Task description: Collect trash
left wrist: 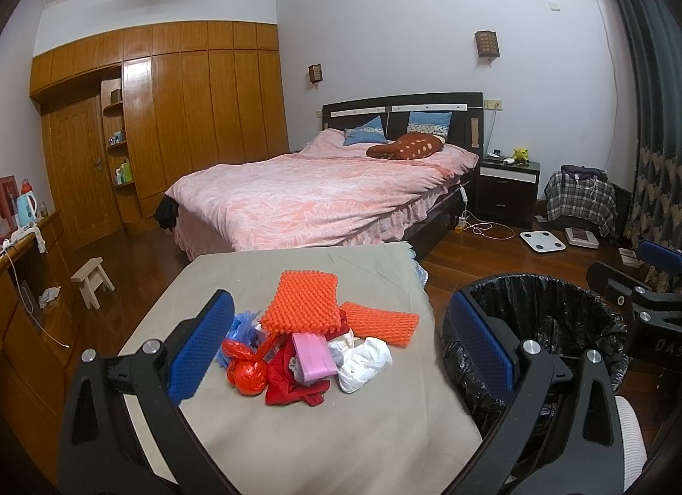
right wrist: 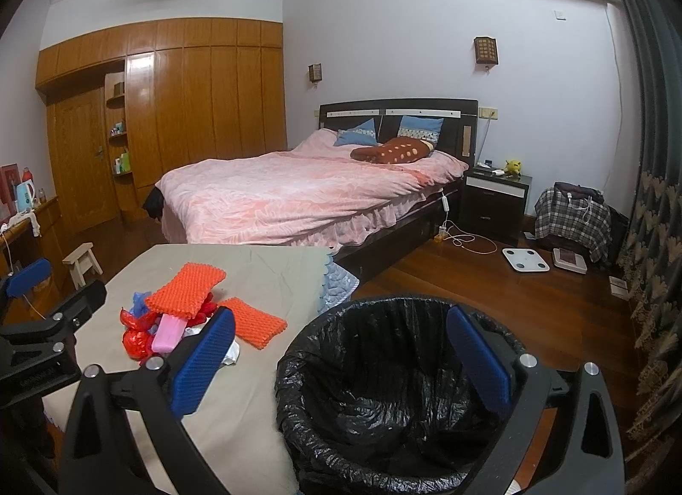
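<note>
Bedroom | beige table [left wrist: 341, 431] | trash pile [left wrist: 315, 350] | bin [right wrist: 383, 401] beside table

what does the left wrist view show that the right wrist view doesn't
Only the left wrist view shows the crumpled white plastic bag and the dark red cloth in full at the front of the pile; the right wrist view hides most of them behind a finger. Only the right wrist view looks down into the black-lined round trash bin, which looks empty. Both show the orange bumpy foam pads, the pink block and both open grippers.
</note>
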The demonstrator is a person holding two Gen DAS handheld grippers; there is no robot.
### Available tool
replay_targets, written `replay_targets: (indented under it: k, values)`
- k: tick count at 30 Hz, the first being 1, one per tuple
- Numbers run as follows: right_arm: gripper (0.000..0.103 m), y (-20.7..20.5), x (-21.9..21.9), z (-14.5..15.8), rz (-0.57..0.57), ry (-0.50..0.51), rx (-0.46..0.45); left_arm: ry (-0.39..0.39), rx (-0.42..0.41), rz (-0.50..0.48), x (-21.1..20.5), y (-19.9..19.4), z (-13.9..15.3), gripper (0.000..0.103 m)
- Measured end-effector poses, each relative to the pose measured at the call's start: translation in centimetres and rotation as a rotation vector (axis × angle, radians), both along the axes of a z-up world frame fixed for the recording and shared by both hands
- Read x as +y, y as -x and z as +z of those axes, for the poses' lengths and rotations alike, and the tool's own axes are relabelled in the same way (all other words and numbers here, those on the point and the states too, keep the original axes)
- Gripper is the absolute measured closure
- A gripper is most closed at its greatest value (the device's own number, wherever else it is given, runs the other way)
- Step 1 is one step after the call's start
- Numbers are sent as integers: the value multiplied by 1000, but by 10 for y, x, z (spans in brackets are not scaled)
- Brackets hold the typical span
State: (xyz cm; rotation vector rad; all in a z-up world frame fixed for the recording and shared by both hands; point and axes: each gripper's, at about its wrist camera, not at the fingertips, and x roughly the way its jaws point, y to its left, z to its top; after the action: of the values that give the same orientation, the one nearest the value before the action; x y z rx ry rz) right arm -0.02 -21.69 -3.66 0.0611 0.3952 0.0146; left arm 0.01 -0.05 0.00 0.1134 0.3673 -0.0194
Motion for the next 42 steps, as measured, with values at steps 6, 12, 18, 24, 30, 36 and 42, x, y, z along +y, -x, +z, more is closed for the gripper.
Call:
replay_targets:
  k: [6,12,18,24,30,36,42]
  values:
    - [6,-1,-1,-1,1,-2,5,2,4,-1,0,0,0,5]
    - [6,-3,1,-3,2,-6,12,2,8,0,10,-2,-6,5]
    - [6,-11,5,-5,10,-5,22,10,20,10,20,-18,-37,5]
    - [6,-25,18,-10,36,-3,41,-14,18,32,27,-21,-34,5]
    - [6,-50,42,-19,78,-11,51,-50,16,96,57,-32,-40,5]
    - [11,-79,75,-39,127,-6,76,-25,66,173,101,-44,-52,5]
    - [19,-109,109,-71,177,23,133,-10,86,215,124,-56,-68,5]
